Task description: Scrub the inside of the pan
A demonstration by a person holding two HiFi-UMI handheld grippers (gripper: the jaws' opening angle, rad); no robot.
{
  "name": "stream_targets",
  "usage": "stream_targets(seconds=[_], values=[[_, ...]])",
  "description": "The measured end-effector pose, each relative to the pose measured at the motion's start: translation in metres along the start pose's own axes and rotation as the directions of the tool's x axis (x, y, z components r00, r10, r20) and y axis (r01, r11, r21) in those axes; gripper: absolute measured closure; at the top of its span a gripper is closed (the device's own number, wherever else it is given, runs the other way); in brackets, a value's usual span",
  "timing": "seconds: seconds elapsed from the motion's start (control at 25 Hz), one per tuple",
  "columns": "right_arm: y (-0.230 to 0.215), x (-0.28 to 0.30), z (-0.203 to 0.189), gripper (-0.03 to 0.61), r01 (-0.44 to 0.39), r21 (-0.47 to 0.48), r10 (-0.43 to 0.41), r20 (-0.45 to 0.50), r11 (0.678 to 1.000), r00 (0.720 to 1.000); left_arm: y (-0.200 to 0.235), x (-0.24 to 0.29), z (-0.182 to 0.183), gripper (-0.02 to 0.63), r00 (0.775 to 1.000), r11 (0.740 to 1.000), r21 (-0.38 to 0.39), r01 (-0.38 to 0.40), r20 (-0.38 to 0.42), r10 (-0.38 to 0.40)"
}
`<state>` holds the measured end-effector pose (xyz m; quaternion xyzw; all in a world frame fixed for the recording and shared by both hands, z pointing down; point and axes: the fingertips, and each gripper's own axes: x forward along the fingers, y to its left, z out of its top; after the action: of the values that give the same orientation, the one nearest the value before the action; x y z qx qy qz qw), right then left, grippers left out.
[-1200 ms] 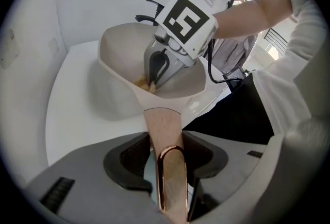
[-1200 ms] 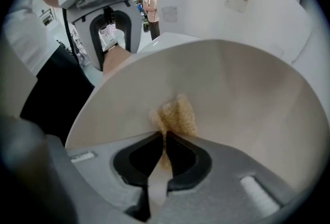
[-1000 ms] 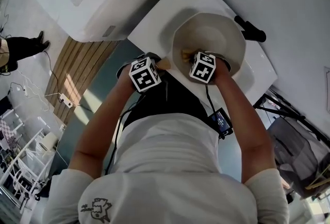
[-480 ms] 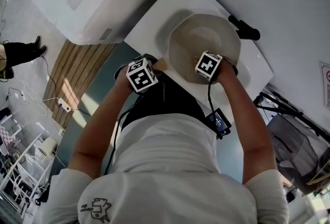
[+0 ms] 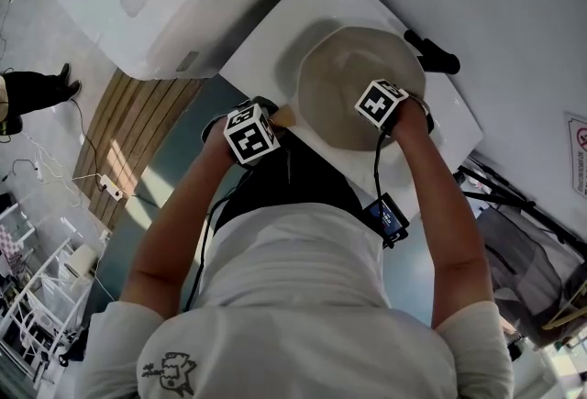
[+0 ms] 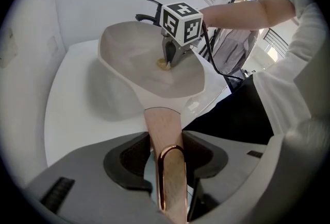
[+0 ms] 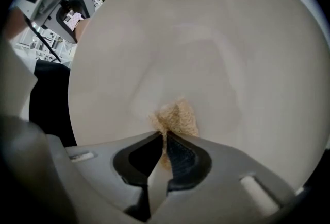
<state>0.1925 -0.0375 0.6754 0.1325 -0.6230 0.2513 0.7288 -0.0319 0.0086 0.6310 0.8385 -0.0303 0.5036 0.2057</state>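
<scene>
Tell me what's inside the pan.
A tan scrubber, pinched in the right gripper, rests against the pan floor. Nothing else shows inside; the patch under the scrubber is covered.

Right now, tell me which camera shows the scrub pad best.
Right gripper view: the scrub pad sits close up, pinched in the right claw against the pan. The left gripper view shows it small and far off; the head view hides it under that claw.
</scene>
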Motion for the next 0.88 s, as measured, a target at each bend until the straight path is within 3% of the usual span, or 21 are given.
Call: stream_targets(seconds=[0.28, 0.52, 0.64, 0.88], values=[[-0.04, -0.025, 0.024, 0.552, 0.169, 0.005, -0.169, 0.09, 0.986, 0.982, 0.001, -0.001, -0.001, 0.425, 1.0, 1.0, -0.001, -0.003, -0.005, 0.003], [-0.06, -0.042, 0.067, 0.554, 0.272, 0.01, -0.264, 0.277, 0.962, 0.924, 0.001, 0.0, 0.0, 0.425, 1.0, 1.0, -0.003, -0.006, -0.006, 0.006], [-0.055, -0.044, 0.083, 0.554, 0.286, -0.012, -0.267, 0.323, 0.958, 0.908, 0.001, 0.001, 0.0, 0.425, 1.0, 1.0, -0.002, -0.007, -0.009, 0.007], [-0.023, -0.043, 0.11, 0.554, 0.234, -0.082, -0.187, 0.38, 0.969, 0.906, 0.001, 0.0, 0.0, 0.425, 1.0, 1.0, -0.004, -0.008, -0.011, 0.008]])
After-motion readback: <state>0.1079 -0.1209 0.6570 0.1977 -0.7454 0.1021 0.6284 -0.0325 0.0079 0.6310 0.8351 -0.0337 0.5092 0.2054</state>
